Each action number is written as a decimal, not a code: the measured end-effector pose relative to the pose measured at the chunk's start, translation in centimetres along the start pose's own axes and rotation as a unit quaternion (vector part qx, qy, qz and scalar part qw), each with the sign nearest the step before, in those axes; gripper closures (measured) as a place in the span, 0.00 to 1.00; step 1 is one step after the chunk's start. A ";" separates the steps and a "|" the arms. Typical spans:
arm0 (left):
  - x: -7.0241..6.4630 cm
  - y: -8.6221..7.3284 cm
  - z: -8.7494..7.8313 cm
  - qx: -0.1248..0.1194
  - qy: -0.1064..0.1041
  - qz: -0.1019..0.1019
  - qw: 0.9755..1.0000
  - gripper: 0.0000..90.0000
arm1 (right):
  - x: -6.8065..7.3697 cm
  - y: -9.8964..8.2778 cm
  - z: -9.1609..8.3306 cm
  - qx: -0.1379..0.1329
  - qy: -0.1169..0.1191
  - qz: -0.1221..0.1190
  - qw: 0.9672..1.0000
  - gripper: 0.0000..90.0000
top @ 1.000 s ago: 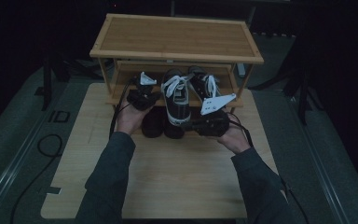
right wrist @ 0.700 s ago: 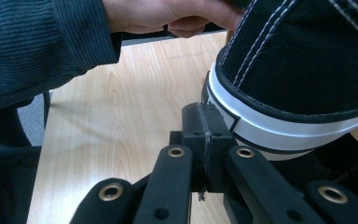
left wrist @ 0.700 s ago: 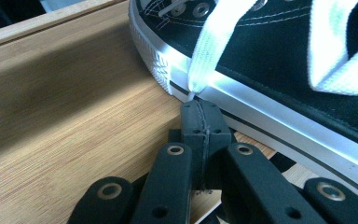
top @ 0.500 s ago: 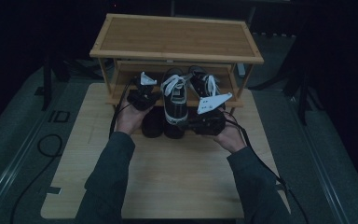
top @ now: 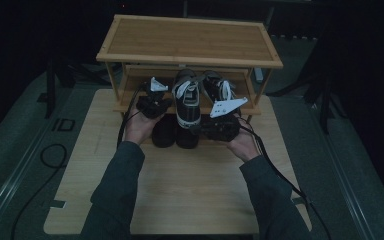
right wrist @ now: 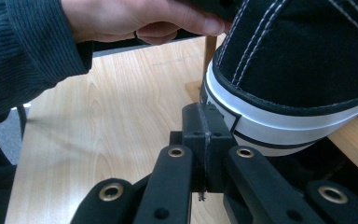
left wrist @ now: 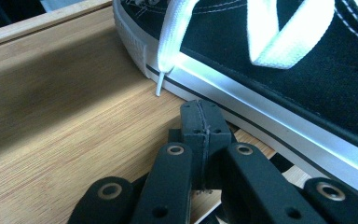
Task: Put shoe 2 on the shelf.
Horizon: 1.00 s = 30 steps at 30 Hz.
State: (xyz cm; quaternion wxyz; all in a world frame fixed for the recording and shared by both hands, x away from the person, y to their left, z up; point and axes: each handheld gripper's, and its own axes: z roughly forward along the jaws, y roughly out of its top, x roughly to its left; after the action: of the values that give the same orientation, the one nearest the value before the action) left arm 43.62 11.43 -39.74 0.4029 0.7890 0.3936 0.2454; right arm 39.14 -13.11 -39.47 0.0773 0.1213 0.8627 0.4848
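Note:
A black canvas sneaker (top: 187, 102) with white laces and a white sole lies on the lower shelf of a wooden shoe rack (top: 190, 37), its heel sticking out over the shelf's front edge. A second black sneaker (top: 216, 87) stands to its right on the same shelf. My left gripper (top: 156, 100) is shut and empty; in the left gripper view its tips (left wrist: 200, 112) rest on the shelf board close to the sneaker's white sole (left wrist: 261, 116). My right gripper (top: 203, 129) is shut too, its tips (right wrist: 204, 116) against the heel of the sole (right wrist: 261, 126).
The rack stands at the far end of a light wooden table (top: 190, 190). Dark shoes (top: 164, 132) sit on the table under the lower shelf. The other hand (right wrist: 135, 21) shows beyond the heel in the right gripper view. Cables trail from both grippers.
My right gripper has shifted a little to the left, closer to the sneaker's heel. The left gripper has stayed where it was.

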 end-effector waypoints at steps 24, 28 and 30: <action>0.0 -0.1 0.0 -0.002 0.002 -0.008 1.000 1.00 | 0.3 0.6 1.7 -0.008 -0.048 -0.009 0.999 1.00; -0.2 0.1 -0.1 0.003 0.009 0.004 1.000 1.00 | 0.3 0.6 1.7 -0.006 -0.050 -0.009 0.999 1.00; -0.4 0.0 -0.1 0.001 0.017 0.009 1.000 1.00 | 0.3 0.6 1.7 -0.003 -0.051 -0.008 0.999 1.00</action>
State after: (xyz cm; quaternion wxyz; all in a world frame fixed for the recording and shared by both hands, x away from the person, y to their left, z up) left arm 43.36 11.13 -39.72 0.3929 0.7889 0.3933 0.2617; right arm 39.32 -11.31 -39.80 0.1257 0.1385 0.8571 0.4799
